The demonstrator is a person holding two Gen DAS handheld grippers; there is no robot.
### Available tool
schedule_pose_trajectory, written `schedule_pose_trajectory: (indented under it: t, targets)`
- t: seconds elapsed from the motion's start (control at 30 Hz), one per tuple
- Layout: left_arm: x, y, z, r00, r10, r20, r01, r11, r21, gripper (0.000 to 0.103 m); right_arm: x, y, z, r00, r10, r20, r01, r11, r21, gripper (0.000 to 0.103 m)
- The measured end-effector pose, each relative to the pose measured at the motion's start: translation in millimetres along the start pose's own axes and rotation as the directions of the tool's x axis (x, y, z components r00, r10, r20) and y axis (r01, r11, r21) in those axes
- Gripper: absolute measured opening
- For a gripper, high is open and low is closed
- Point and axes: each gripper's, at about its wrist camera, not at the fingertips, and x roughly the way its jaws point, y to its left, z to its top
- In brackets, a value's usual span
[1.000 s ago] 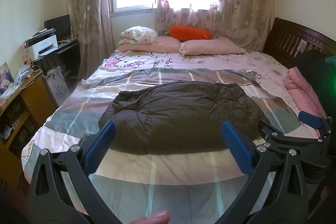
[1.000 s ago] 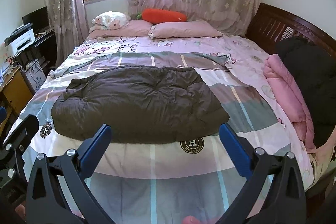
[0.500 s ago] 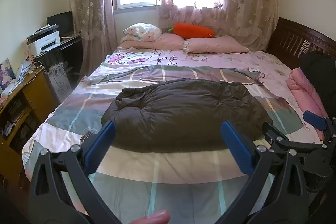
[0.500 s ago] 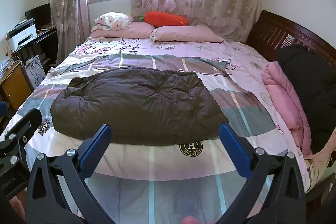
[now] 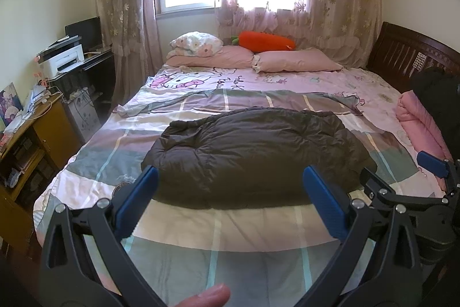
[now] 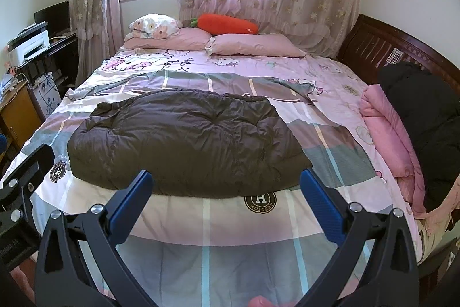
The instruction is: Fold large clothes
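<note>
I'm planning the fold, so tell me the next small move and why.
Probably bring both grippers down to the jacket's near edge. The left gripper and right gripper are open, hold nothing and hover short of the jacket, which lies spread flat on the bed.

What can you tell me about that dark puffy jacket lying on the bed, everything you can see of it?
The dark puffy jacket is grey-brown, quilted and padded, with a slightly shiny, wrinkled shell. It lies flat across the middle of the bed on the plaid sheet, long side running left to right, looking already folded into a broad rounded bundle. A gathered edge runs along its far side. Nothing grips it: the left gripper and right gripper are both open, short of its near edge.
</note>
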Motion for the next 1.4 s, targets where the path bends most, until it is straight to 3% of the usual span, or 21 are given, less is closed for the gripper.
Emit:
schedule_pose_trajectory:
  t: [1.4]
  targets:
    - [-1, 12, -11, 1.0, -0.018, -0.012, 0.018, 1.0, 0.019, 0.101, 0, 0, 0, 1.0, -0.002, -0.007, 0.002, 1.0, -0.006, 0.102]
